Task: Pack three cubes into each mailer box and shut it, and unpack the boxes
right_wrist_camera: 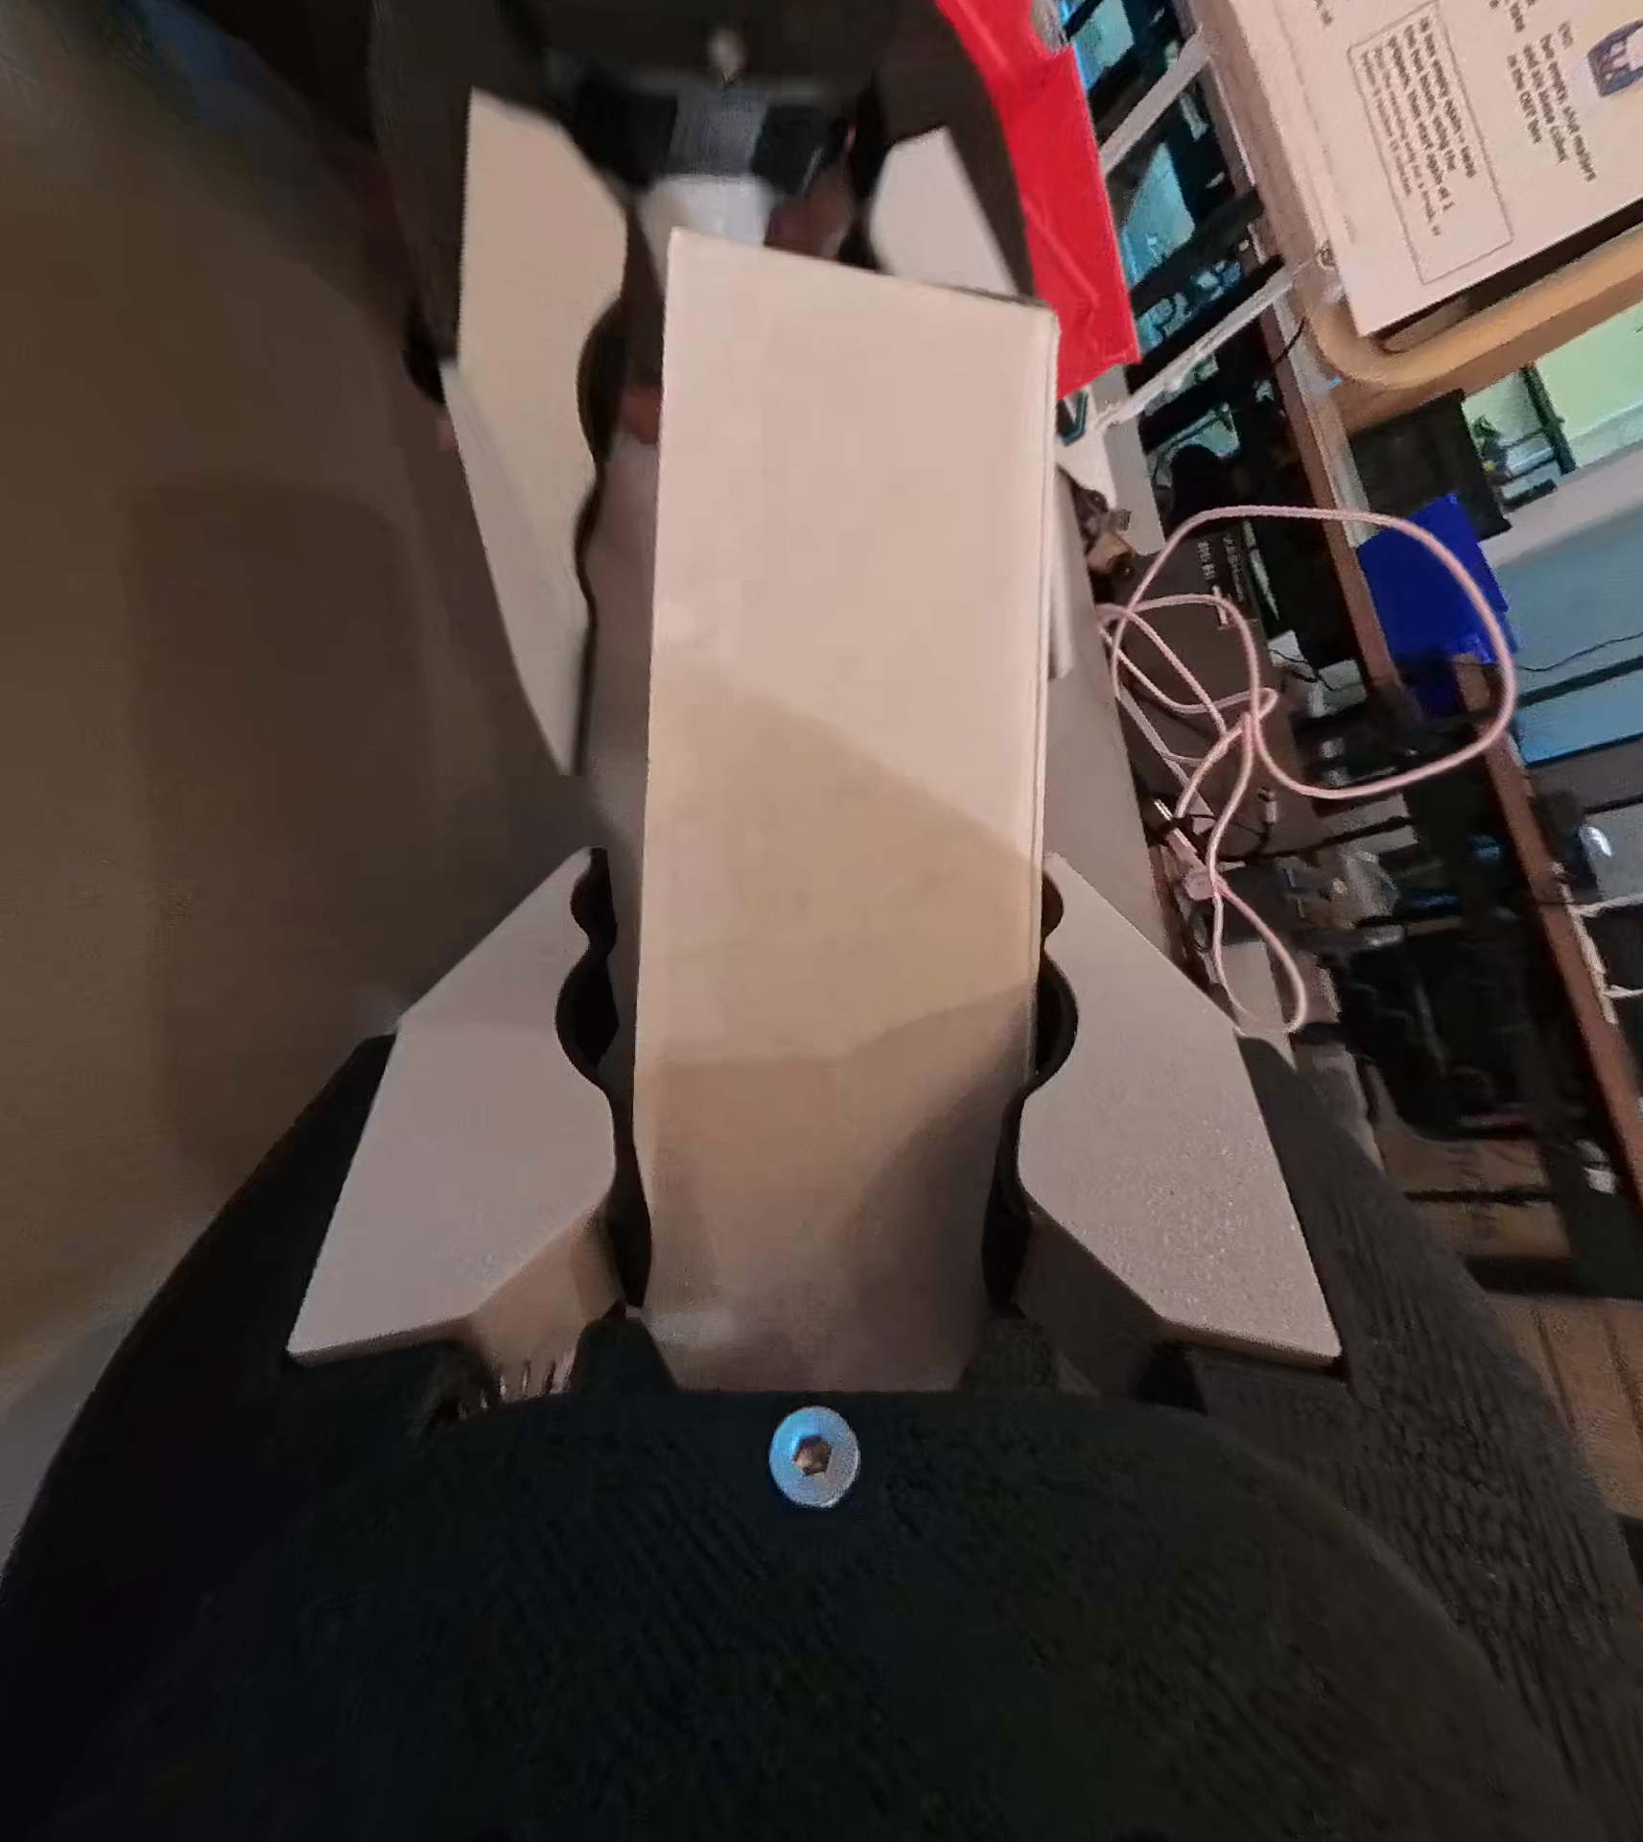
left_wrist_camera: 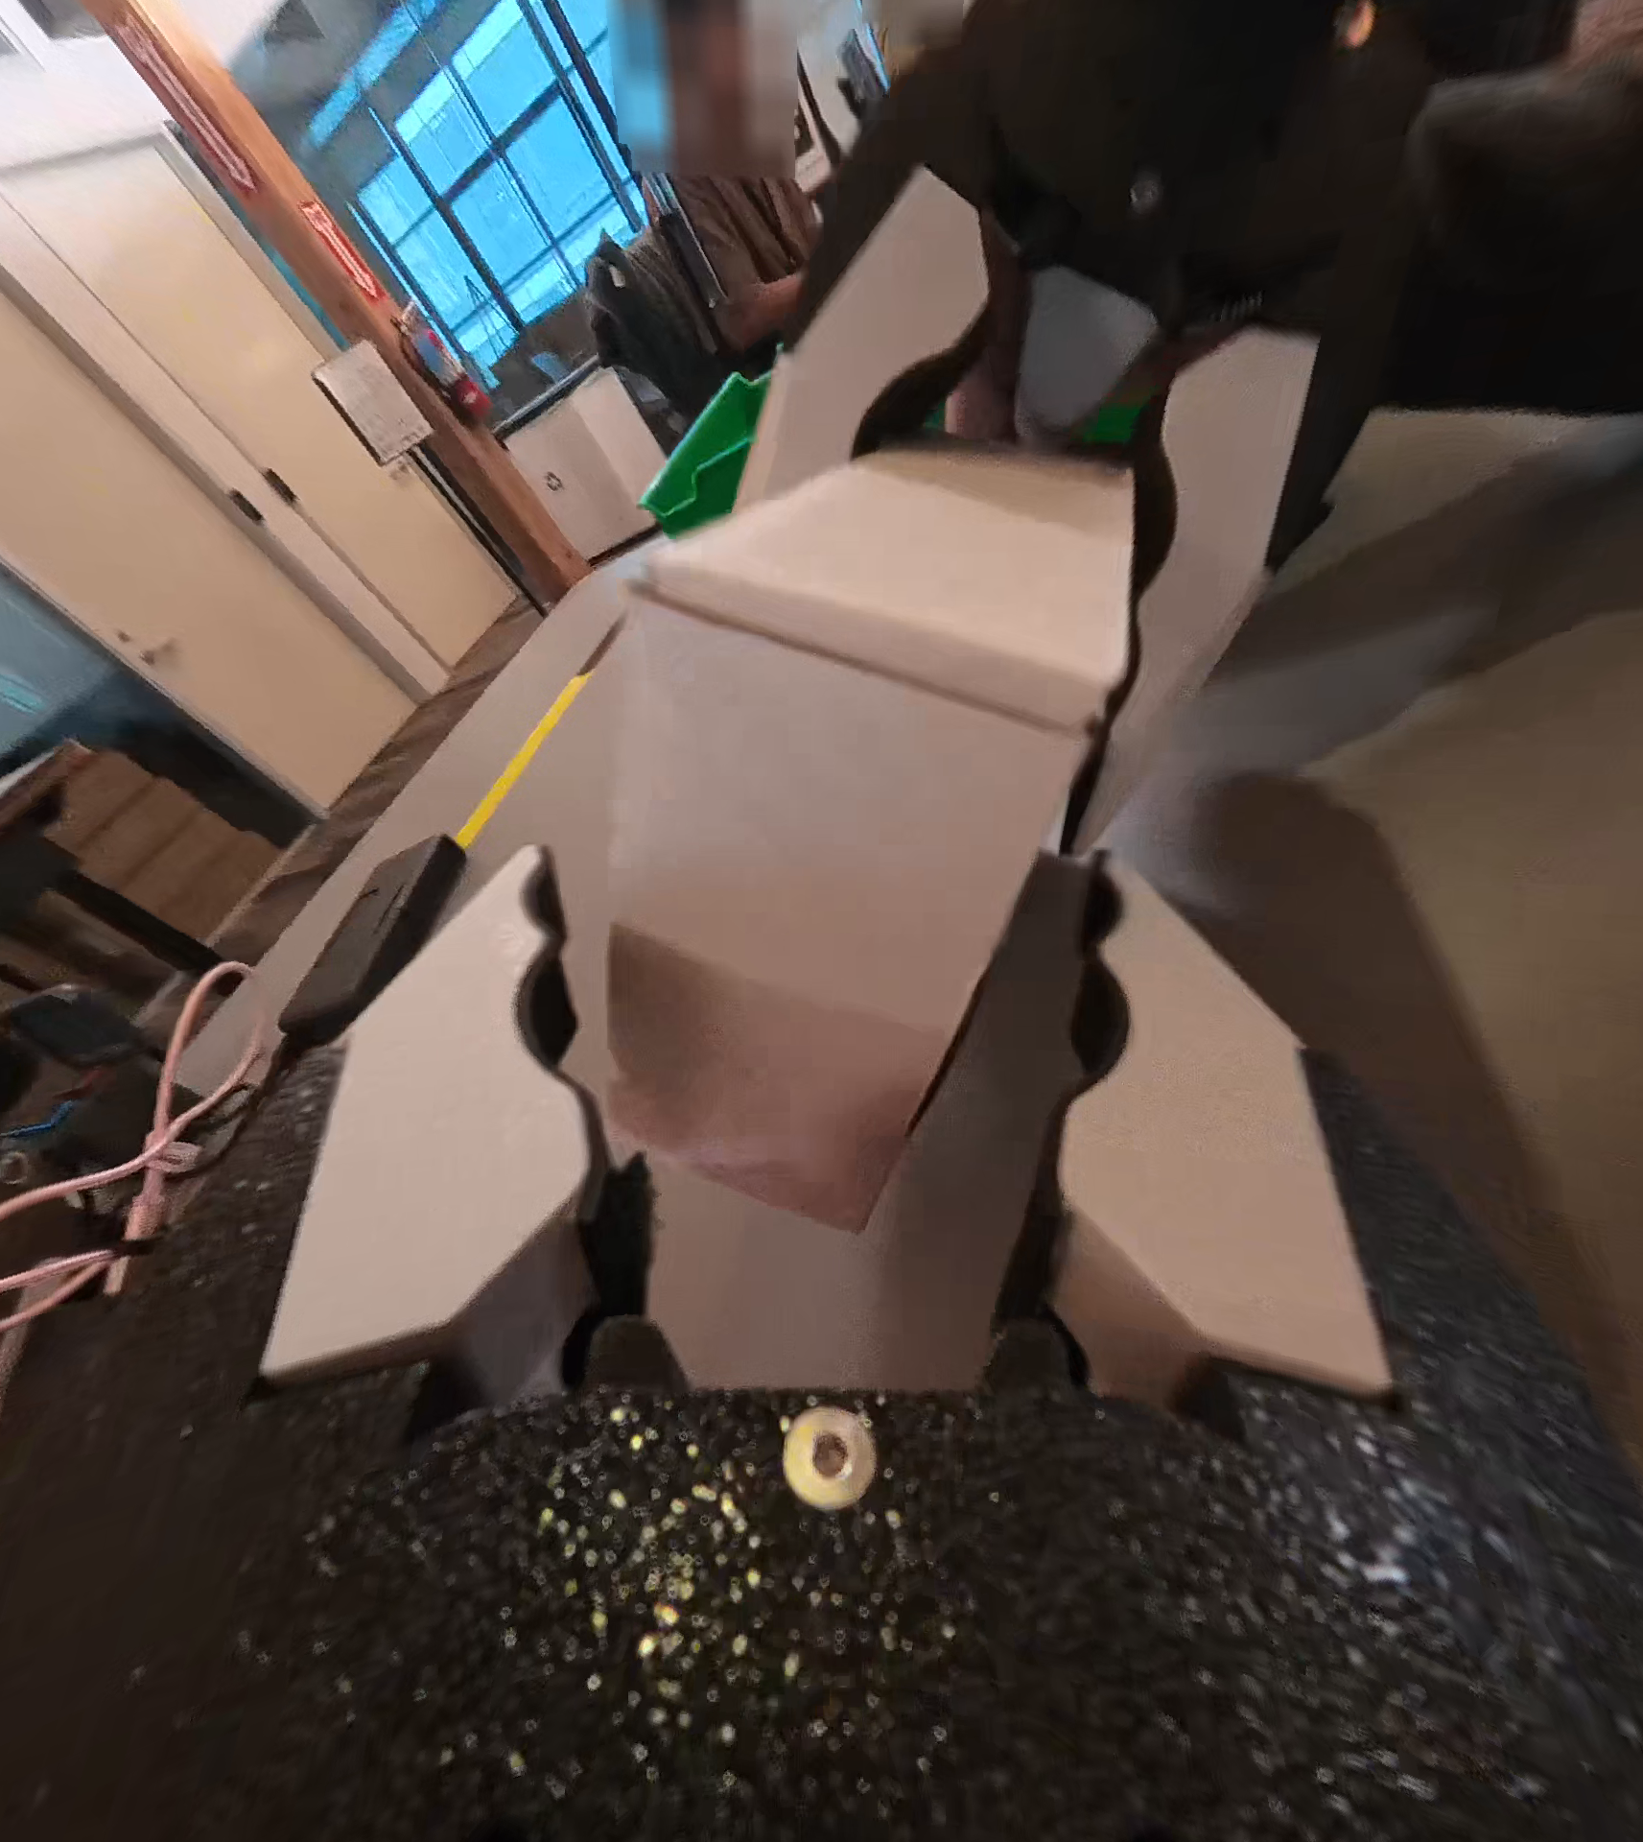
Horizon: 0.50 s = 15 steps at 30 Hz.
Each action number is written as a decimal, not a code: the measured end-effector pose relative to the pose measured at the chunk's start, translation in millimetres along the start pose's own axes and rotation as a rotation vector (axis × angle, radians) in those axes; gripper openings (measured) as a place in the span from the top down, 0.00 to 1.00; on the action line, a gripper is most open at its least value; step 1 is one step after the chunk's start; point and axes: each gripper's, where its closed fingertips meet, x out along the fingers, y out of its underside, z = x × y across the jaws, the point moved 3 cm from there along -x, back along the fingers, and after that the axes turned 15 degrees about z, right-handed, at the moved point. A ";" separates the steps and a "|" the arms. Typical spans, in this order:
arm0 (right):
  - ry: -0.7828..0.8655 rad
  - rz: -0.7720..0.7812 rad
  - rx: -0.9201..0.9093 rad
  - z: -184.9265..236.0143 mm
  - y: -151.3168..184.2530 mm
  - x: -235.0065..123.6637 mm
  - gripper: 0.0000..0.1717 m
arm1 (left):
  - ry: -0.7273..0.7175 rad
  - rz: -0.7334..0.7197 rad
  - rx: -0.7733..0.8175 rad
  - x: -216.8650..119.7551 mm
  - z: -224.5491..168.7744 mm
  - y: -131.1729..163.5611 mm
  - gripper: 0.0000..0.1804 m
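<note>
A white mailer box (left_wrist_camera: pixel 847 748) is shut and lifted off the tan table (left_wrist_camera: pixel 1544 648), and it tilts. In the right wrist view the box (right_wrist_camera: pixel 847 598) runs lengthwise between my right gripper's (right_wrist_camera: pixel 822 877) fingers. Both pads press on its sides. The right gripper also shows in the left wrist view (left_wrist_camera: pixel 1046 399), clamped on the box's far end. My left gripper (left_wrist_camera: pixel 812 877) has its fingers on either side of the near end. Its right finger (left_wrist_camera: pixel 1066 947) is at the box, and a dark slit separates the left finger (left_wrist_camera: pixel 498 997) from it. The left gripper also shows in the right wrist view (right_wrist_camera: pixel 737 249).
A green bin (left_wrist_camera: pixel 707 459) stands behind the box. A black device (left_wrist_camera: pixel 369 937) lies at the table's left edge beside a yellow strip. Pink cable (right_wrist_camera: pixel 1295 698) hangs off the table side. A red bin (right_wrist_camera: pixel 1066 199) and a blue bin (right_wrist_camera: pixel 1425 588) are farther off. A person in dark clothes (left_wrist_camera: pixel 1196 150) is behind. The tips of both grippers are at nearly the same place.
</note>
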 end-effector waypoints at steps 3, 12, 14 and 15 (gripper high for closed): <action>-0.042 -0.003 0.030 0.7 -3.6 -3.4 0.49 | -0.045 0.031 0.027 2.6 0.8 7.2 0.58; 0.316 -0.031 -0.073 -24.4 -25.0 -56.9 0.65 | 0.090 0.159 -0.252 17.7 6.4 20.5 0.60; 0.359 0.039 -0.115 -26.4 -22.7 -53.9 0.72 | 0.102 0.163 -0.270 19.1 6.8 21.8 0.60; 0.369 0.059 -0.130 -27.0 -22.2 -52.3 0.73 | 0.106 0.164 -0.272 19.3 6.6 22.7 0.60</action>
